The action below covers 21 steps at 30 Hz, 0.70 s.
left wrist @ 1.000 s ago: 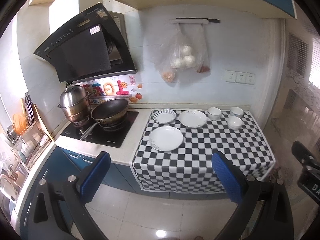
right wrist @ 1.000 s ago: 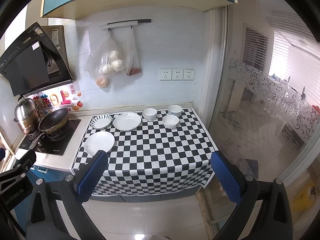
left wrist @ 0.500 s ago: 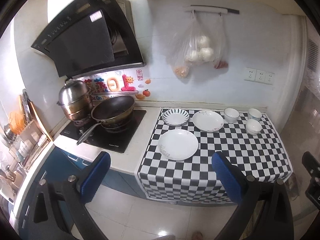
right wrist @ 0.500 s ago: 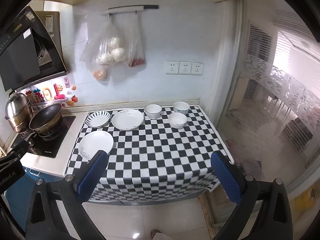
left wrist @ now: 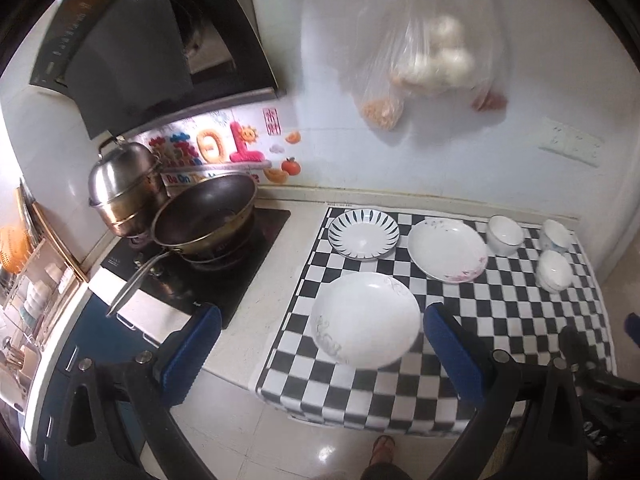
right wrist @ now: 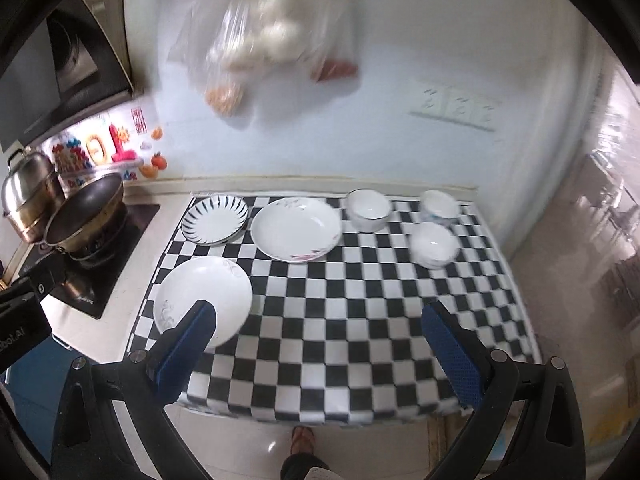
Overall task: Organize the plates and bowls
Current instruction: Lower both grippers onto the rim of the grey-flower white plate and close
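Nothing looks sorted yet: 3 plates, the near plain plate, striped plate and flowered plate, lie apart on the checked cloth, with 3 bowls grouped loosely at its far right. Left gripper and right gripper hover at the cloth's near edge, jaws wide, holding nothing. All stacking remains.

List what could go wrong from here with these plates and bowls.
1. The plain white plate lies near the front edge of the checkered cloth; a clumsy grab by the open left gripper might push it off.
2. The three small bowls sit close together, so the open right gripper may knock a neighbour.
3. The cloth overhangs and could drag.
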Each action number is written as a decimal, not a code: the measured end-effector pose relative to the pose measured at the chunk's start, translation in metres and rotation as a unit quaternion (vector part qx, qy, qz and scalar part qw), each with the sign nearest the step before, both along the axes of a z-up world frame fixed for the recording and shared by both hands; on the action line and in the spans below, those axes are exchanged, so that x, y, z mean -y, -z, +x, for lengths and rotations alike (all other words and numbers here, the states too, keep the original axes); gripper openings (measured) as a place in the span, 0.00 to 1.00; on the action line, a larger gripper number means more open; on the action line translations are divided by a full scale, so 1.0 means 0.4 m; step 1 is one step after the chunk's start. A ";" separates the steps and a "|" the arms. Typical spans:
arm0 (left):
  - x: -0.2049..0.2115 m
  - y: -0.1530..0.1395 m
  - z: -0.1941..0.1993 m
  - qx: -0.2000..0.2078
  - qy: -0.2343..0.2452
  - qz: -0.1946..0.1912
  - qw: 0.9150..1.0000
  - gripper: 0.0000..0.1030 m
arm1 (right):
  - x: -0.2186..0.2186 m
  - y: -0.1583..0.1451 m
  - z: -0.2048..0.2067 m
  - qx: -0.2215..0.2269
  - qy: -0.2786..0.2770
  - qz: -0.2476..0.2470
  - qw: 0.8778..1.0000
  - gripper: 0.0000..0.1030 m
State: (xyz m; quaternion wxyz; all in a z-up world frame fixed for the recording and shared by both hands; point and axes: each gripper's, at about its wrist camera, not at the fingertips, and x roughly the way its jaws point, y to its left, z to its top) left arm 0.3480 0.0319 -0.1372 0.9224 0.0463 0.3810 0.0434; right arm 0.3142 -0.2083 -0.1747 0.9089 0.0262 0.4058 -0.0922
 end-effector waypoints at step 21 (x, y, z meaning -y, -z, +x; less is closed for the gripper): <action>-0.118 0.472 0.484 -0.232 0.015 -0.026 0.972 0.95 | -0.101 0.515 0.529 -0.190 -0.100 0.079 0.973 1.00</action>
